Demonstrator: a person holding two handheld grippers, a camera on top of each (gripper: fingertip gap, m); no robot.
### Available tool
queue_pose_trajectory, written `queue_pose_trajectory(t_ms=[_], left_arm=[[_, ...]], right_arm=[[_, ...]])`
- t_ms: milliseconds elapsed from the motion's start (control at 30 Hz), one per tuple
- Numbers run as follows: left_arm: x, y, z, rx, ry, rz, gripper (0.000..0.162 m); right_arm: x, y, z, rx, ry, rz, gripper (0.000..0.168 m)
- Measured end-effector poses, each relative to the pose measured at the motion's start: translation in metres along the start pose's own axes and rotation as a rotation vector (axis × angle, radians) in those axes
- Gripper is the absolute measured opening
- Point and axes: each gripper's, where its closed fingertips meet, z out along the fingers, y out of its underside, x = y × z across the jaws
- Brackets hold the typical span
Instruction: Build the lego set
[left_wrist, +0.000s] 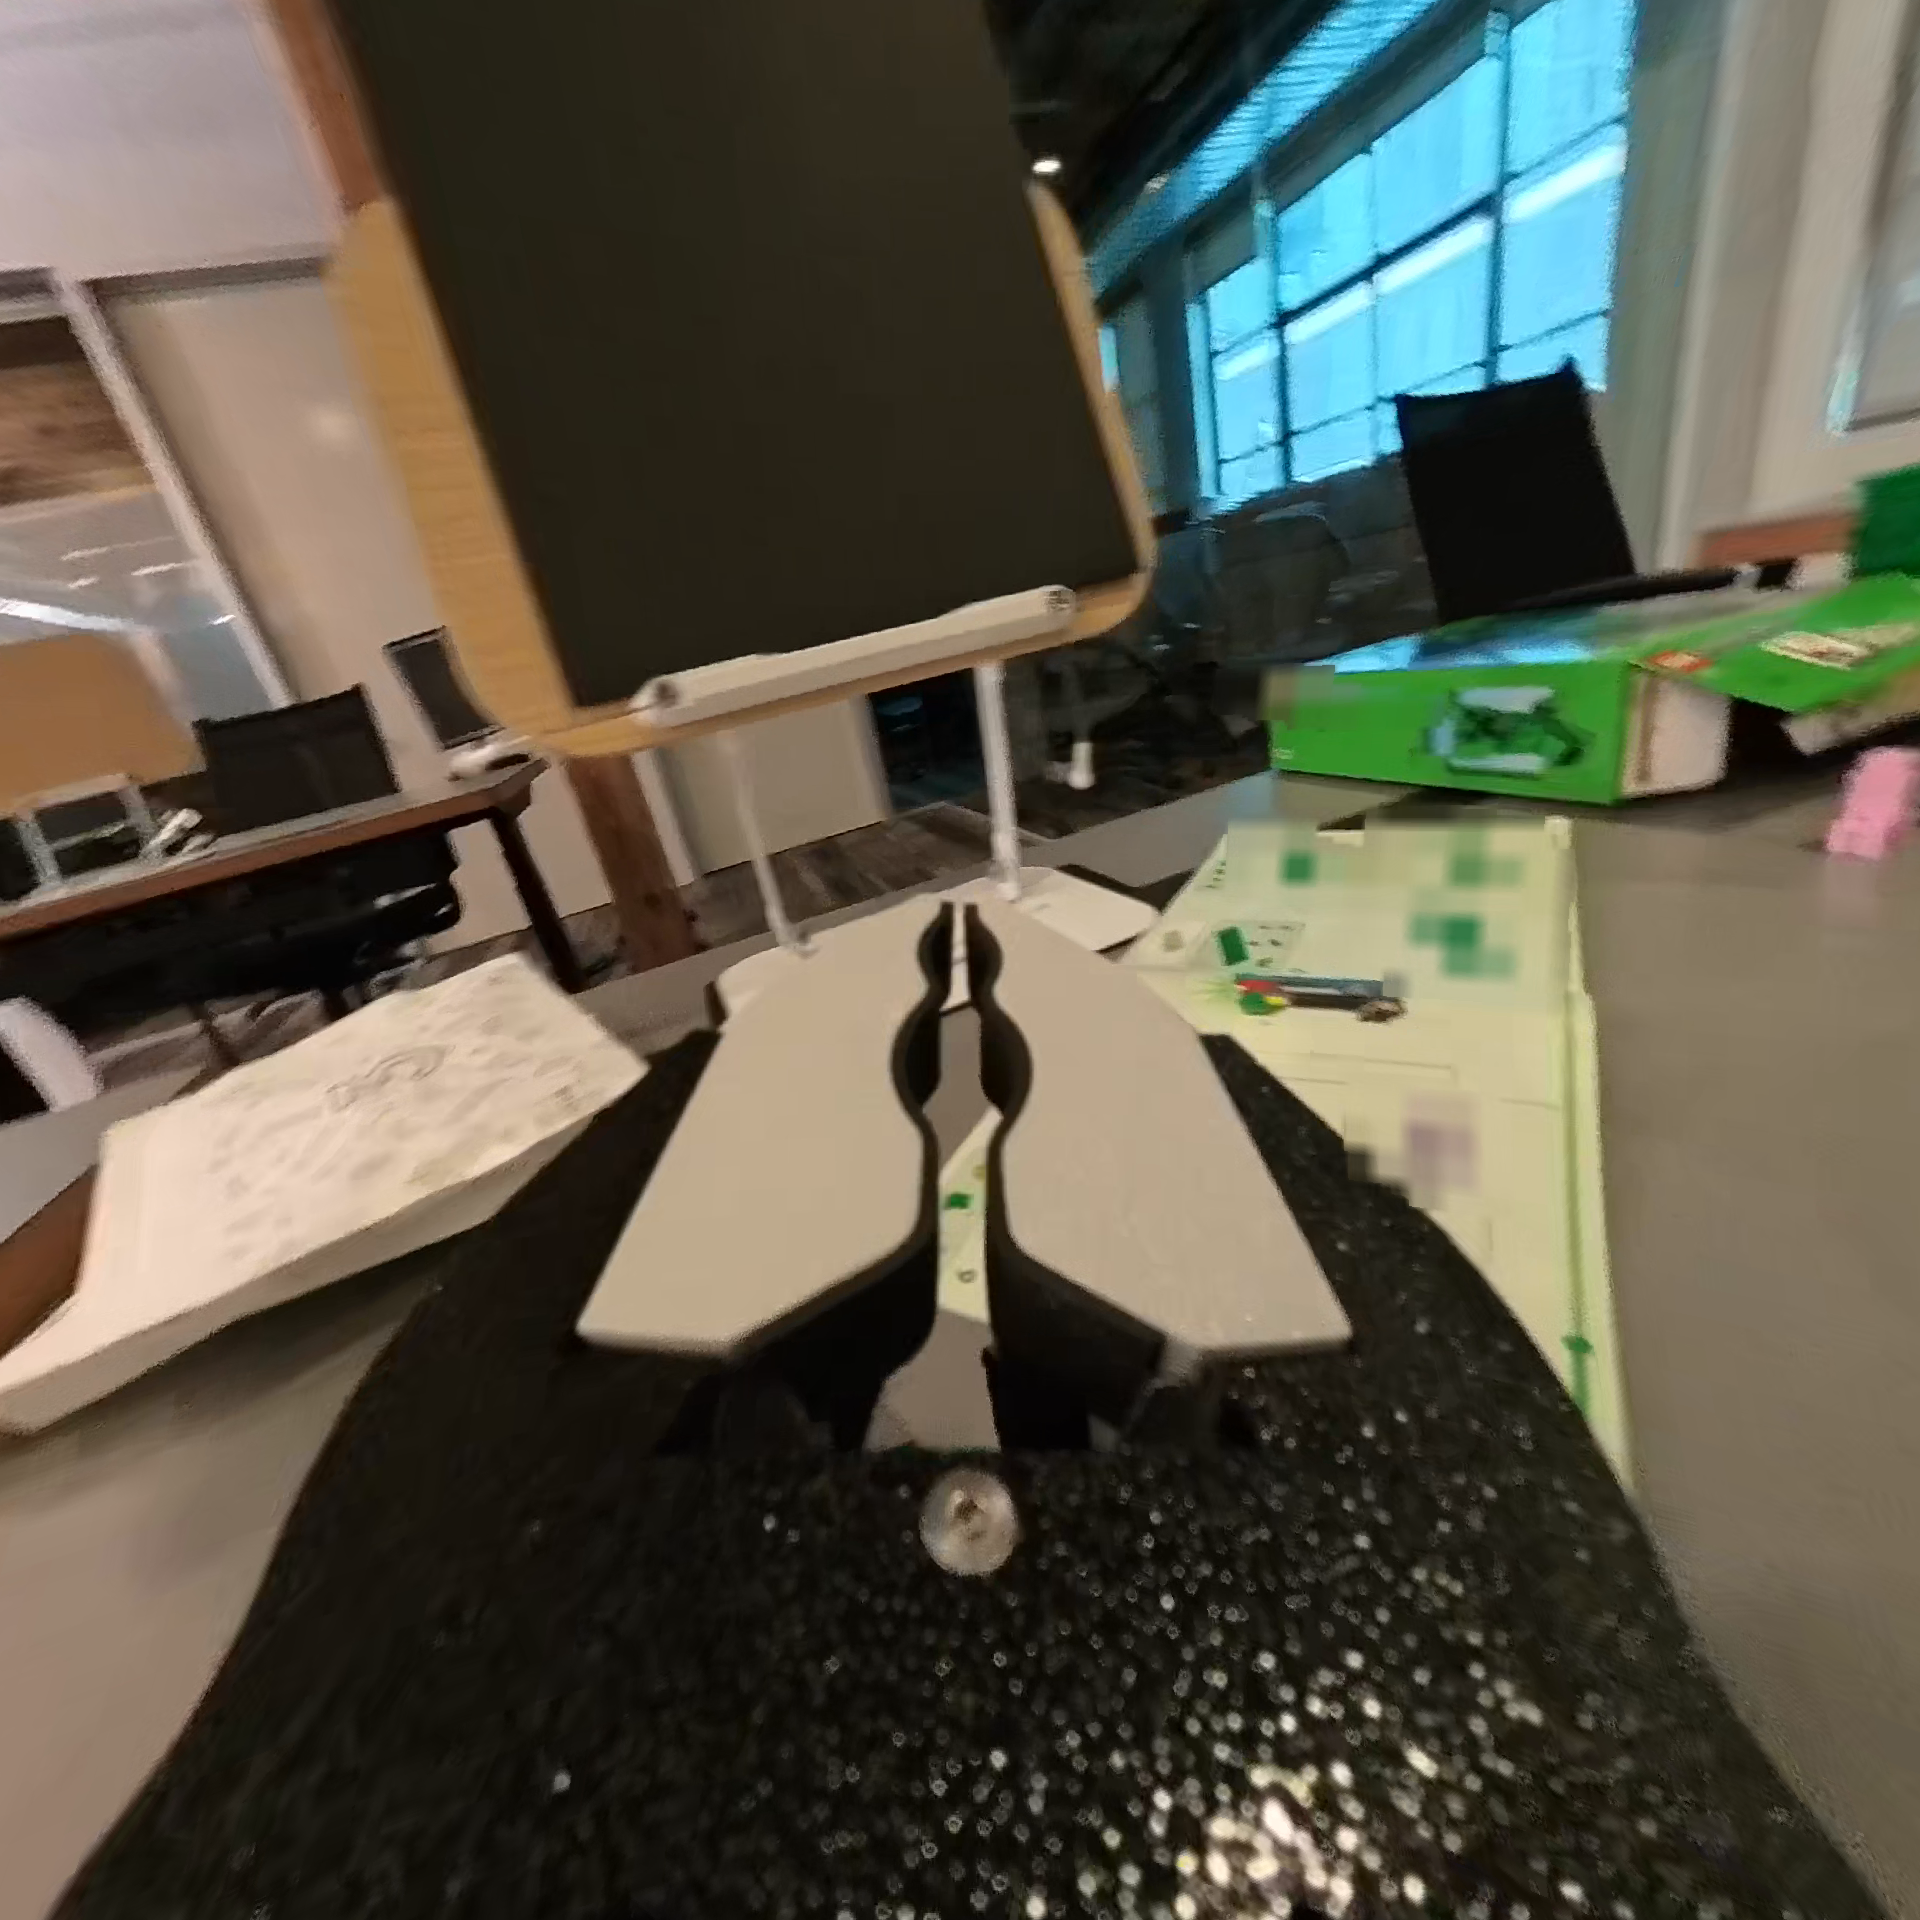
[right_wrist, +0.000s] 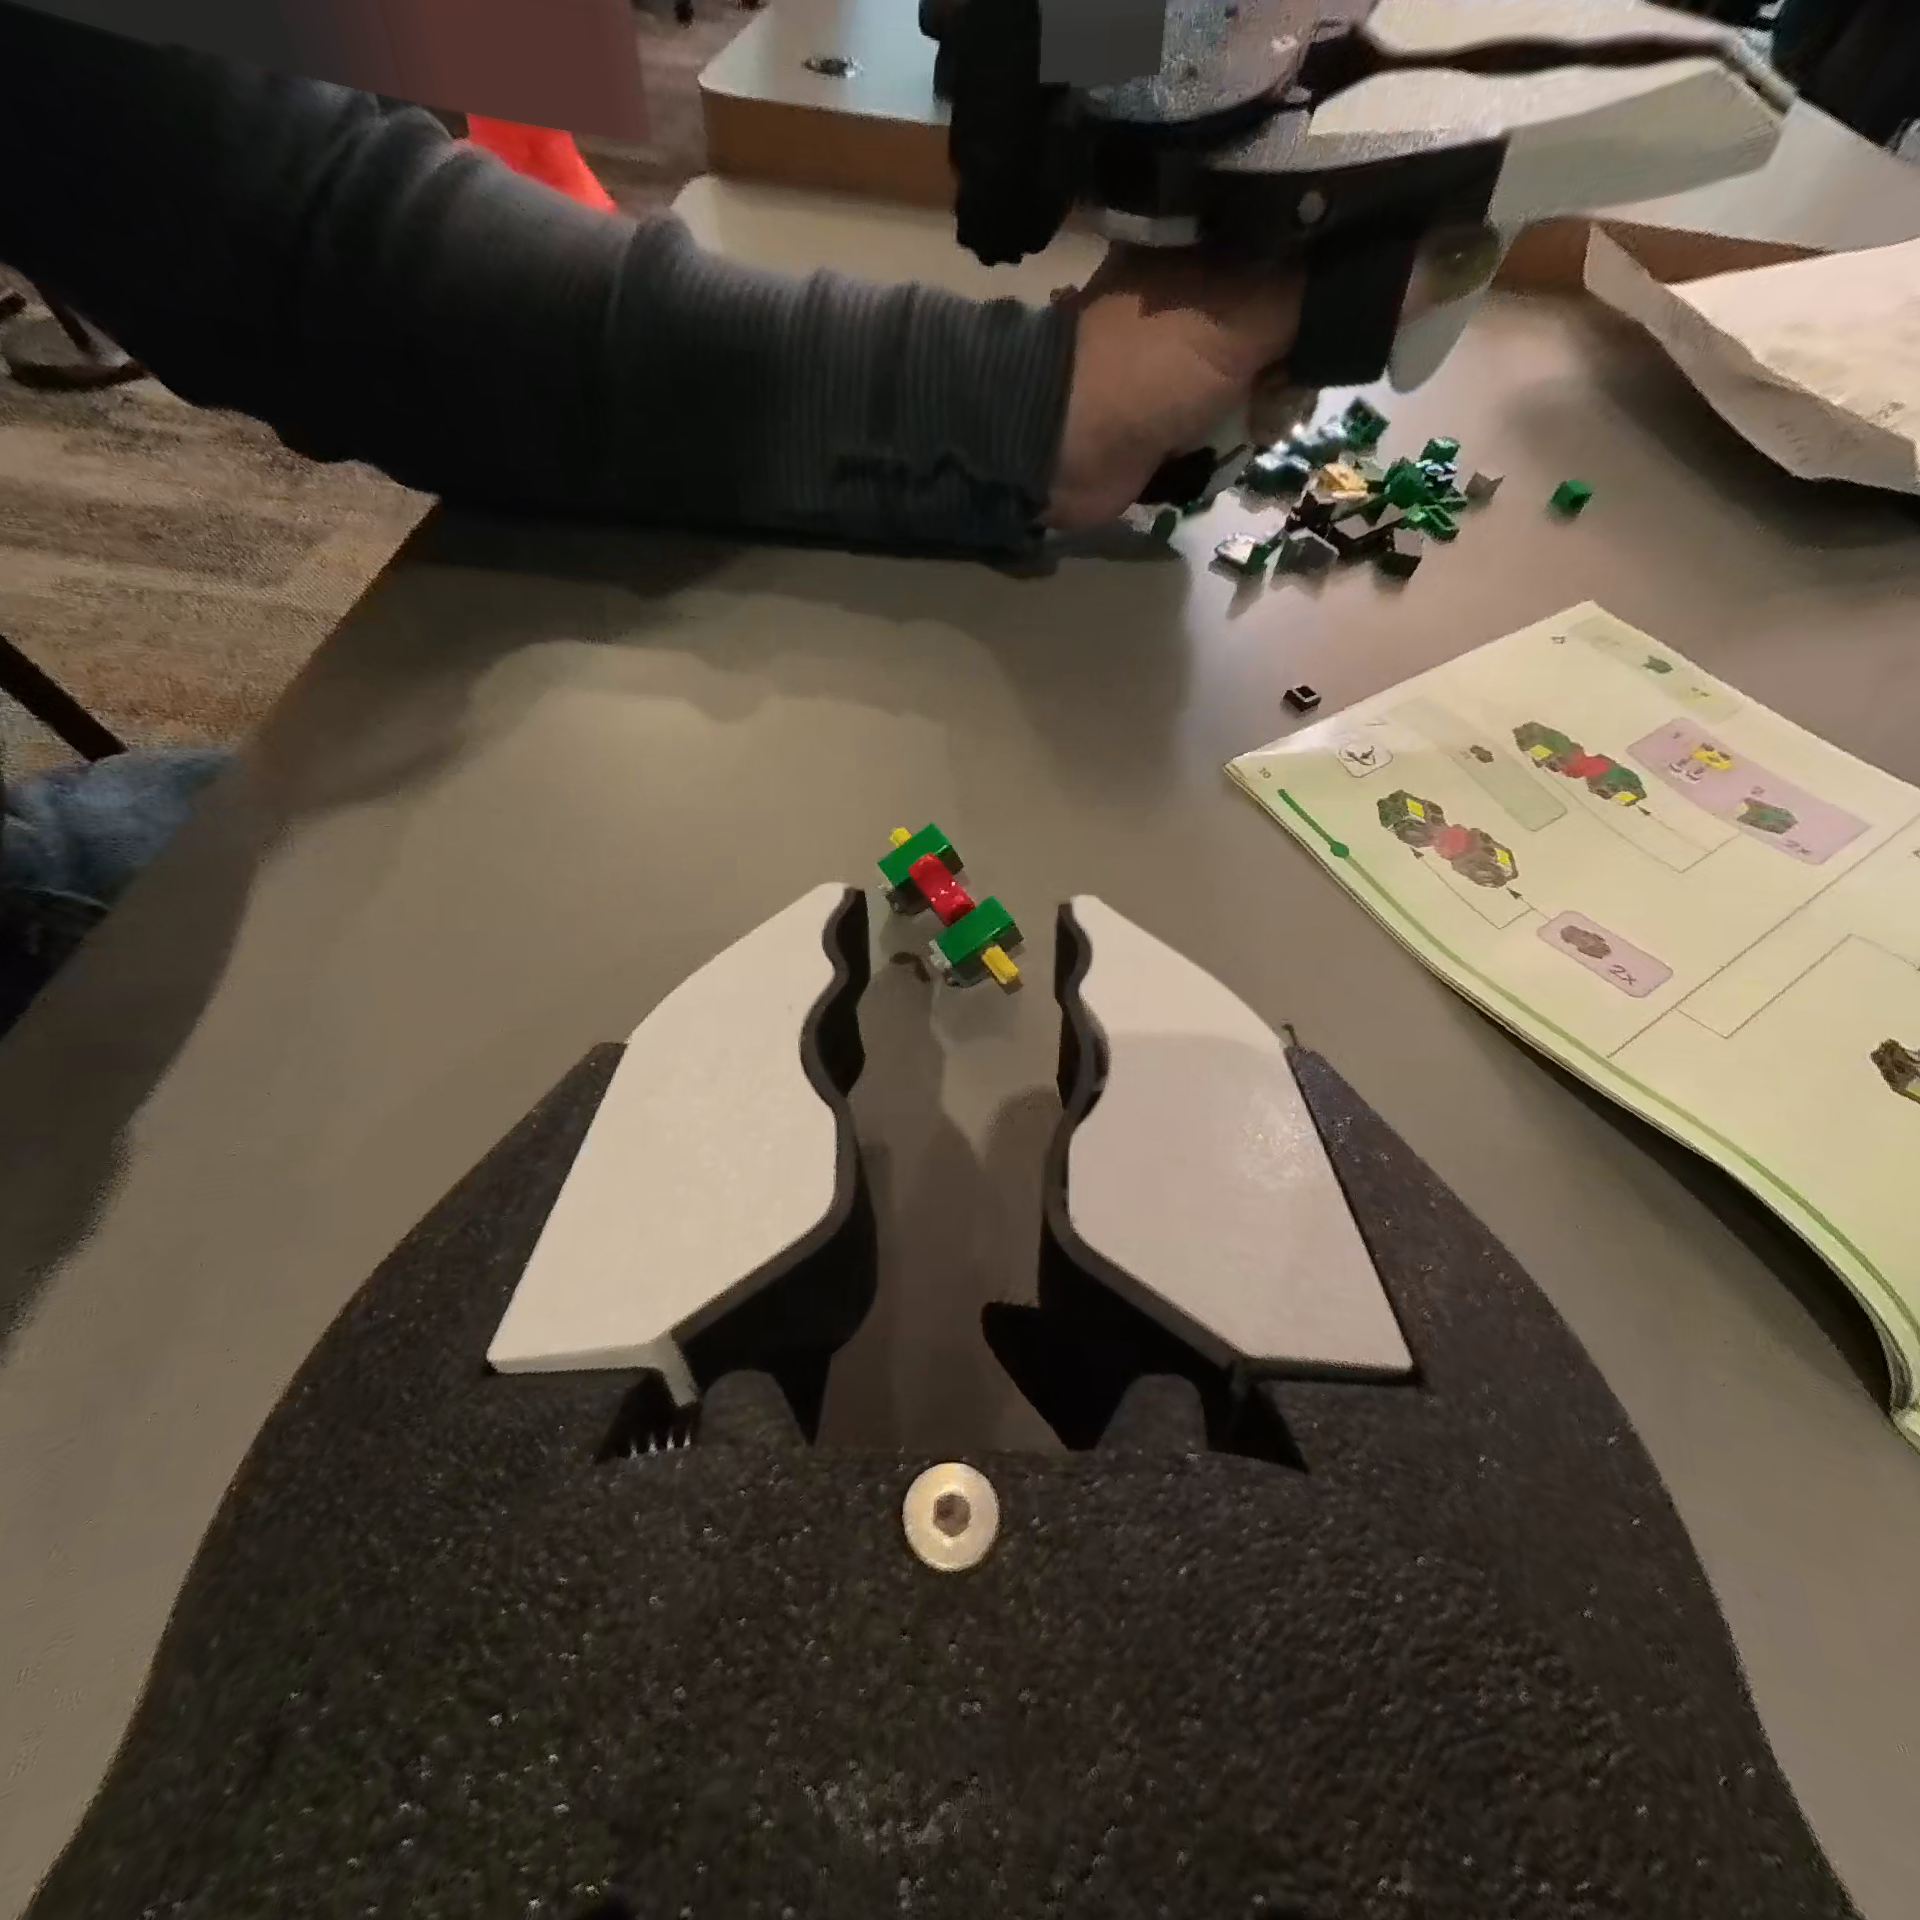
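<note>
Right gripper (right_wrist: 961, 935) hangs low with its jaws spread, and the little red-and-green lego assembly (right_wrist: 951, 904) sits on the grey table (right_wrist: 520, 831) right at its fingertips, untouched. Left gripper (left_wrist: 958, 920) is up in the air, fingers pressed together on nothing. Loose bricks (right_wrist: 1351, 499) lie scattered beyond, instruction booklet (right_wrist: 1621, 883) open at right.

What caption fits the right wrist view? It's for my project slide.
Right gripper, fingers open, hovers before a small green-red-yellow lego assembly on the grey table, instruction booklet alongside.
</note>
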Motion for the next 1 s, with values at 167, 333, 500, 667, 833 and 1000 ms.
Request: queue_pose_trajectory(t_ms=[167,333,500,667,833,1000], left_arm=[[0.031,0.000,0.005,-0.010,0.102,0.129,0.000],[0.012,-0.007,0.001,0.028,-0.013,0.147,0.000],[-0.022,-0.017,-0.012,0.103,-0.154,0.069,0.000],[-0.025,-0.014,-0.013,0.107,-0.158,0.020,0.000],[-0.033,-0.016,-0.016,0.121,-0.193,0.006,0.000],[-0.065,-0.029,-0.035,0.108,-0.289,0.130,0.000]], right_arm=[[0.007,0.000,0.000,0.002,0.049,0.016,0.040],[0.009,0.002,0.001,-0.010,0.052,0.024,0.040],[0.006,0.007,0.005,-0.058,0.035,0.015,0.040],[0.004,0.012,0.009,-0.099,0.031,-0.004,0.040],[0.005,0.010,0.007,-0.081,0.041,-0.007,0.040],[0.008,0.003,0.002,-0.024,0.044,0.025,0.040]])
